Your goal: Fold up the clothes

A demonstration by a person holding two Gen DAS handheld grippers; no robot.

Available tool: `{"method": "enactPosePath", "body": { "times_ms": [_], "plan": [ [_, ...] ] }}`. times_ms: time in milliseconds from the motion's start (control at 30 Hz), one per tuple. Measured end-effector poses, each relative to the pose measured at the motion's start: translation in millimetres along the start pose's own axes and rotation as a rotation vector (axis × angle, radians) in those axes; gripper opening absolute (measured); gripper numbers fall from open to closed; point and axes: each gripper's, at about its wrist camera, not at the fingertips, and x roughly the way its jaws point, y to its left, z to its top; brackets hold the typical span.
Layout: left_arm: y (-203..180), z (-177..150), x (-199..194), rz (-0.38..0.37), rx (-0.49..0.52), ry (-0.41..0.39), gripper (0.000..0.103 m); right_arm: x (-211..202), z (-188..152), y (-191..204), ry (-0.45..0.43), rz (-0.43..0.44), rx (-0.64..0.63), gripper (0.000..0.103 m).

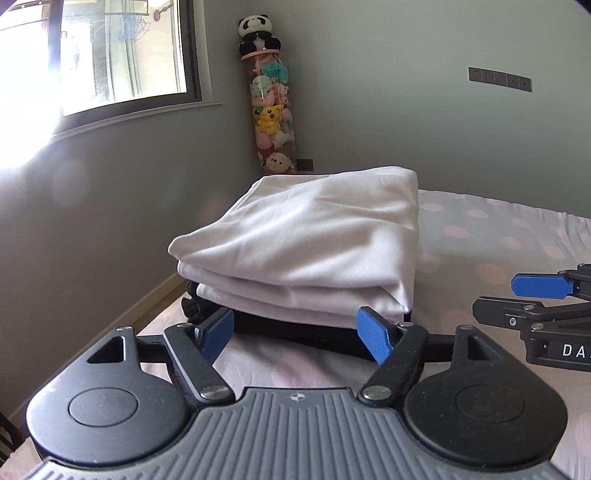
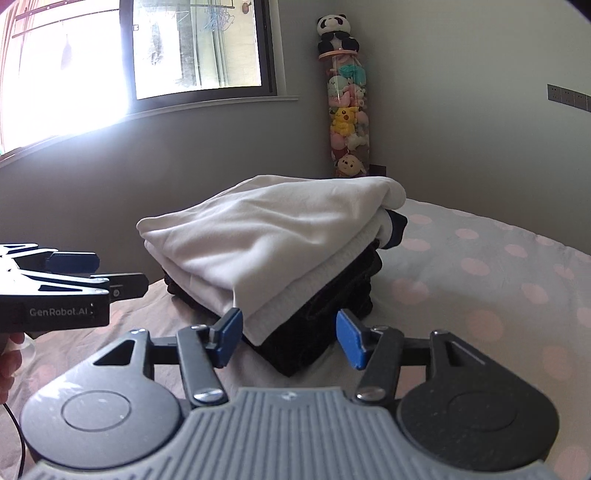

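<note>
A stack of folded clothes [image 1: 295, 243] sits on the bed [image 1: 498, 236], near its far left edge. The top layers are white; dark garments [image 2: 332, 295] lie at the bottom of the stack. The bed cover is pale with pink dots.

Left gripper [image 1: 295, 334]: held low and level over the bed, pointing at the long front side of the stack. Its blue-padded fingers [image 1: 373, 334] are spread wide, with nothing between them. The pads sit just in front of the bottom of the stack; whether they touch the fabric cannot be told. In the right wrist view the left gripper [image 2: 98, 273] appears side-on at the left edge, and part of a hand [image 2: 9, 365] shows below it.

Right gripper [image 2: 290, 338]: also low and level, aimed at the near corner of the stack, where the dark bottom layers face the camera. Its fingers [image 2: 351, 339] stand wide apart and hold nothing; the corner of the stack lies between and just beyond the pads. In the left wrist view the right gripper [image 1: 517, 295] enters from the right edge, beside the stack.

Background: a window [image 2: 195, 48] on the left wall, and a tall clear tube of plush toys [image 1: 271, 110] standing in the room corner, with a panda toy [image 1: 255, 35] on top.
</note>
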Motion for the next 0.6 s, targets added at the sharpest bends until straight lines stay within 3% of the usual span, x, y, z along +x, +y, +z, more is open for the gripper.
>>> {"method": "enactPosePath", "body": {
  "times_ms": [233, 600],
  "plan": [
    [-22.5, -41.7, -45.8, 0.004, -0.007, -0.011, 0.087, -50.5, -38.4, 9.7, -0.025, -0.004, 0.039, 0.064],
    [-25.2, -49.9, -197.2, -0.026, -0.017, -0.032, 0.088, -208.0, -45.2, 58.8, -0.069, -0.112, 0.126, 0.067]
  ]
}}
